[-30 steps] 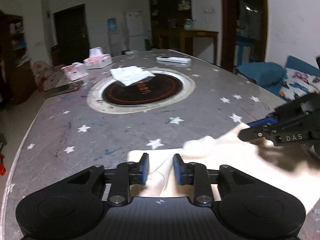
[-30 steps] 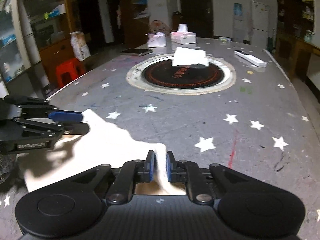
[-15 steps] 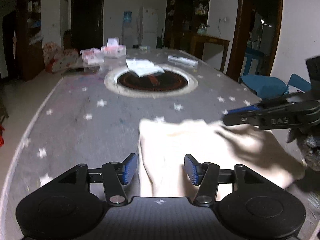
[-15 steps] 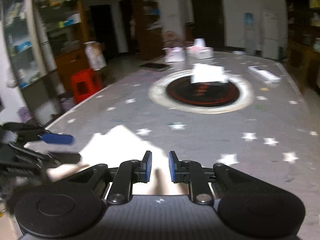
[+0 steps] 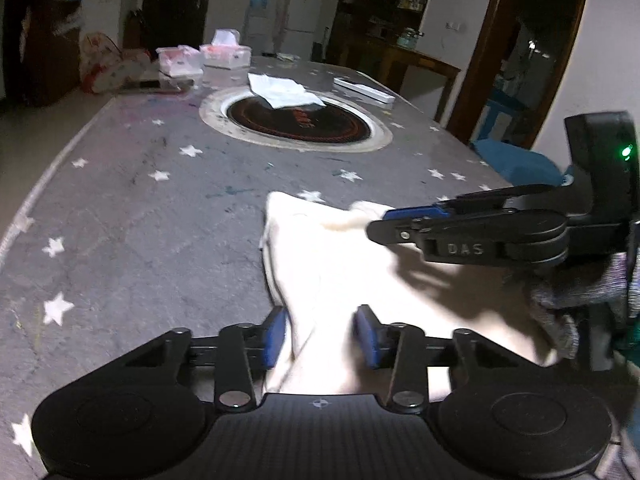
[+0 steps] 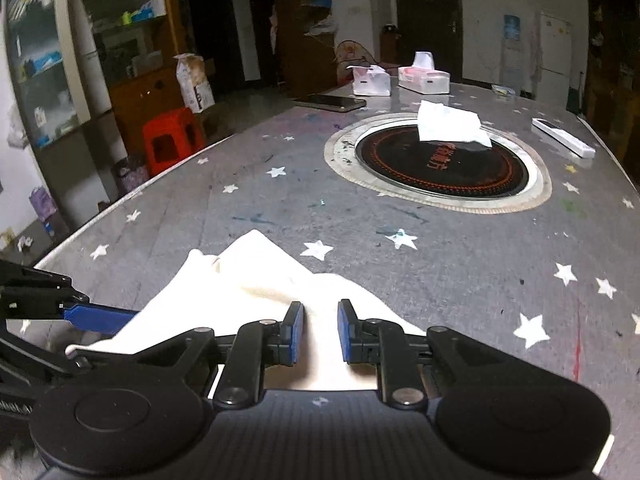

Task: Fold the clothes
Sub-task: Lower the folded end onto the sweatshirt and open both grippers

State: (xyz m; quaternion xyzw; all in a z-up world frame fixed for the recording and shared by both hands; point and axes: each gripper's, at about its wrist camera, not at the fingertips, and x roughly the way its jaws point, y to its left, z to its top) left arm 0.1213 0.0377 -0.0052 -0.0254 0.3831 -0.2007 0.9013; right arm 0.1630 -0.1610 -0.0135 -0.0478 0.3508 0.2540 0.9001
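Note:
A cream cloth [image 5: 340, 264] lies rumpled on the near end of the grey star-patterned table [image 5: 140, 208]. My left gripper [image 5: 322, 336] straddles the cloth's near fold, and its jaws are closing with the fabric between the pads. From the right comes my right gripper [image 5: 382, 222], shut on the cloth's far corner, which is lifted and bunched at its blue tip. In the right wrist view the cloth [image 6: 256, 272] runs up into the narrow gap of the right gripper [image 6: 320, 332]. A finger [image 6: 104, 315] of the left gripper shows at the left edge.
A round black cooktop [image 6: 440, 160] is set into the table's middle with a white tissue [image 6: 448, 124] on it. Behind it are tissue boxes [image 6: 424, 78], a phone [image 6: 330, 102] and a white remote [image 6: 562, 142]. A red stool [image 6: 172, 140] stands left of the table, a blue cushion [image 5: 520, 162] to its right.
The left gripper let go of the cloth's fold, opened wide, and has narrowed again around it. Both grippers moved across the table, and the cloth now lies more bunched, with its far corner lifted.

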